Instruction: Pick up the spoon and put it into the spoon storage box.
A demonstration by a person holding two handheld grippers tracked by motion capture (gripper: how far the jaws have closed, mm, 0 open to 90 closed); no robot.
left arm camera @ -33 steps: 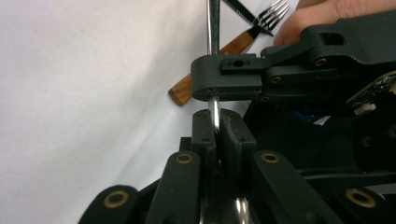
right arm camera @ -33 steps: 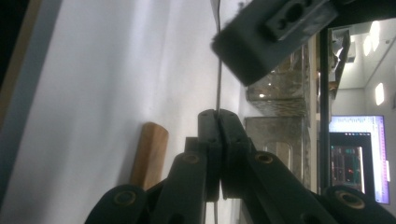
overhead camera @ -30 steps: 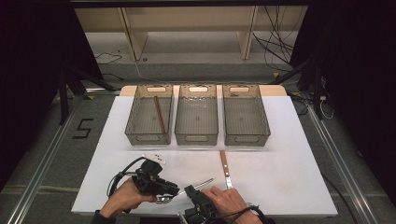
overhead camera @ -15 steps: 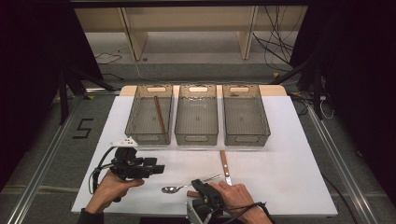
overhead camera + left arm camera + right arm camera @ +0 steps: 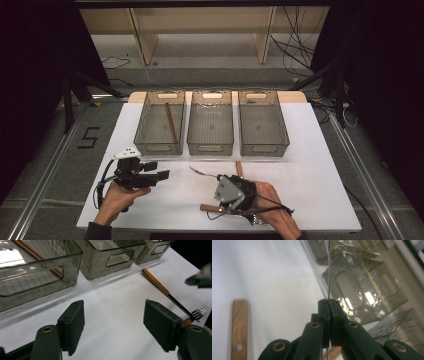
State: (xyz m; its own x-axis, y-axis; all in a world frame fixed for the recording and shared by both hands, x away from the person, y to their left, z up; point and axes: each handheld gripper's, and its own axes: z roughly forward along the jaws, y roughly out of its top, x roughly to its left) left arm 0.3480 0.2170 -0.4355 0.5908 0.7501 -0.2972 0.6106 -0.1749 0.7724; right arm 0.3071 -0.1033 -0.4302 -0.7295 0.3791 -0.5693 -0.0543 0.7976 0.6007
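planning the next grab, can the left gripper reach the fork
Probably yes: the left gripper is open, and bare table lies between it and the fork. The right gripper is close to its tines.

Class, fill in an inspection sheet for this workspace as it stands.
Surface: white table, no spills seen.
Job's things: thin metal utensil clamped edge-on; fork and a separate wooden handle lie on the table; three clear bins, the left one holding a brown stick.
Clutter: nothing seen.
Grippers: left gripper open, holding nothing; right gripper shut on the utensil.
Cables: black cable trails from the left gripper; floor cables behind the table.
Surroundings: wooden shelf; floor mark "5".
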